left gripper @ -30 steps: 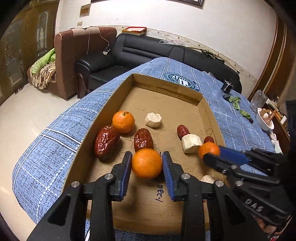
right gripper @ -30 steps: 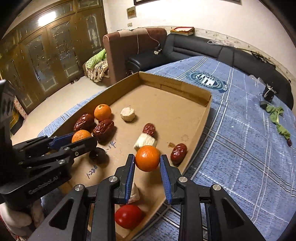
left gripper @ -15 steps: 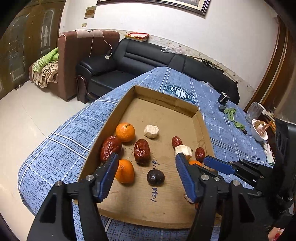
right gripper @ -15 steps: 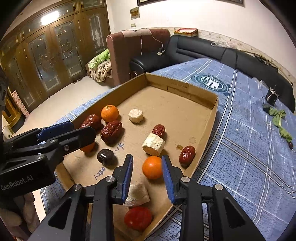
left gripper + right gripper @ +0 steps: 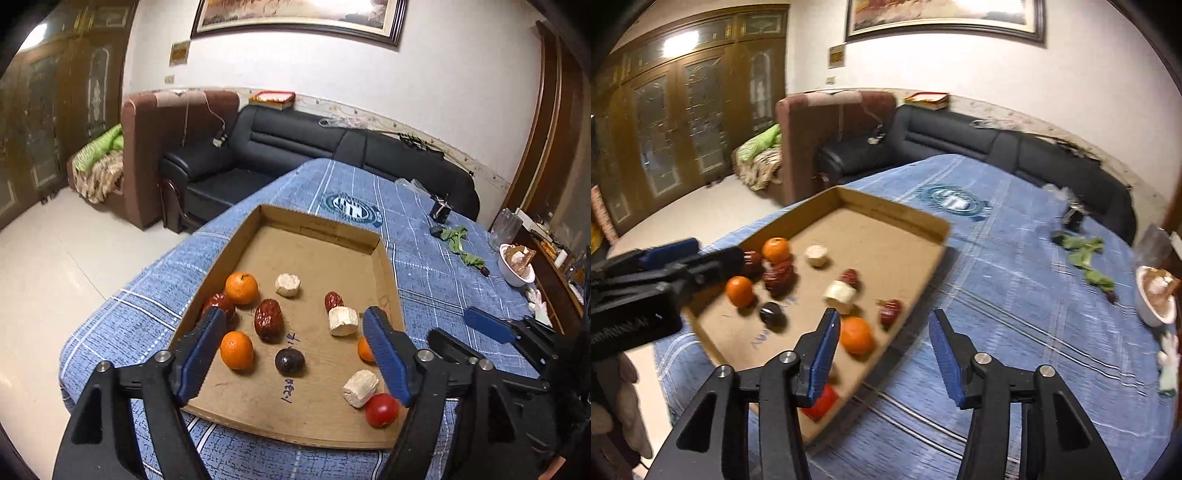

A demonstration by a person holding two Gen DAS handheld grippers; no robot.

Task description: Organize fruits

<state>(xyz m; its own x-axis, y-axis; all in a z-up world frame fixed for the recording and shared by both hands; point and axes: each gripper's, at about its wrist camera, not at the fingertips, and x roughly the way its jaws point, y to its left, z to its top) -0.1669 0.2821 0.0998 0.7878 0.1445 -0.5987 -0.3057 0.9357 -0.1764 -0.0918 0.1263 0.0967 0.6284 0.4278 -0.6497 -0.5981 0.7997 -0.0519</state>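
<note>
A shallow cardboard tray (image 5: 321,236) (image 5: 894,212) lies on the blue table. In it are three oranges: far left (image 5: 241,287), near left (image 5: 236,350) (image 5: 740,291) and right (image 5: 365,350) (image 5: 857,335). Red dates (image 5: 268,319), white chunks (image 5: 342,321), a dark fruit (image 5: 290,362) and a red tomato (image 5: 382,410) also lie there. My left gripper (image 5: 295,334) is open and empty above the tray's near half. My right gripper (image 5: 884,334) is open and empty over the tray's right edge, above the right orange.
A blue checked cloth (image 5: 443,266) covers the table. Green leaves (image 5: 458,243), a small dark object (image 5: 441,212) and a white bowl (image 5: 515,262) sit at the far right. A black sofa (image 5: 295,147) and brown armchair (image 5: 155,147) stand behind.
Both grippers let go of their oranges, opened wide and drew back and up. The oranges now rest in the tray. The right gripper swung to the right.
</note>
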